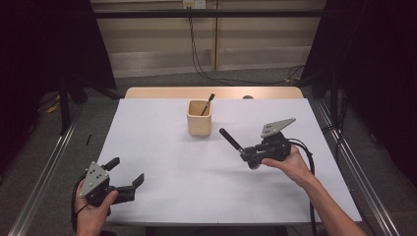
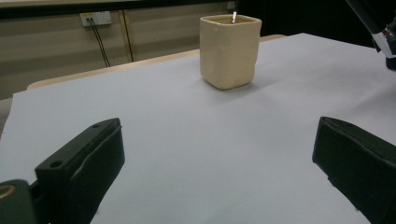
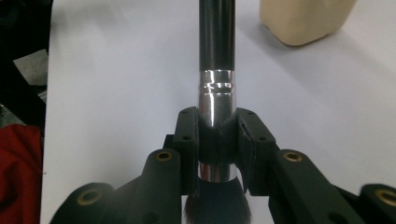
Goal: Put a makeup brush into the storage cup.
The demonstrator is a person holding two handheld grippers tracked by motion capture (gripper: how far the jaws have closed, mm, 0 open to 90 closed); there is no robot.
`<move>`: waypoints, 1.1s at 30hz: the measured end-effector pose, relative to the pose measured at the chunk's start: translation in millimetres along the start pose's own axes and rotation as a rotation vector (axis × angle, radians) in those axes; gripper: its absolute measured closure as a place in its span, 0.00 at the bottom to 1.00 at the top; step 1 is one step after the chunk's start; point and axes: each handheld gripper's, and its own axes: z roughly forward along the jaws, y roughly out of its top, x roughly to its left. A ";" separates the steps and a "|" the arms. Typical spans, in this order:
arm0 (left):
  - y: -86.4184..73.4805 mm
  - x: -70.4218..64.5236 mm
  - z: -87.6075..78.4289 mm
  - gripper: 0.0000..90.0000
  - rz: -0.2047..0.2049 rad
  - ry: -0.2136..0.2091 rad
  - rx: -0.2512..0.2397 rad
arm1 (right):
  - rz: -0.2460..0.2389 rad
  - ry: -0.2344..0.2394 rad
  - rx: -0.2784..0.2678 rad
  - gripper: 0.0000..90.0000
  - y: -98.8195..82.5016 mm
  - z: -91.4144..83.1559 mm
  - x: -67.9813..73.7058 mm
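In the high view a white sheet covered the table, and a cream cup stood just above the middle of the frame with a thin dark-handled tool leaning inside it toward the upper right.

The right gripper sat right of centre in that view, held by the right hand, with its jaws closed on a brush. The brush's black handle pointed up and to the left toward the cup, ending short of it, apart from its lower right corner. In the right gripper view the jaws clamped the silver collar of the brush at the centre of the frame; the dark bristles showed at the bottom edge behind the jaws, and the handle ran straight up out of the top. The cup's base showed at the upper right there.

The left gripper lay at the lower left of the high view in the left hand, jaws spread wide with nothing between them. In the left gripper view the two black jaws stood at the lower corners, and the cup stood well beyond them, at the top centre.
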 end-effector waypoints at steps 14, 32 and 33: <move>2.1 -4.5 1.9 0.03 0.011 -0.030 0.003 | -0.076 0.081 0.065 0.80 9.7 17.6 23.2; 7.7 -11.7 8.4 0.03 0.035 -0.062 0.030 | -0.197 0.175 0.229 0.80 23.9 44.4 48.8; 8.3 -11.9 9.1 0.03 0.039 -0.068 0.033 | -0.201 0.175 0.237 0.80 24.6 46.0 49.3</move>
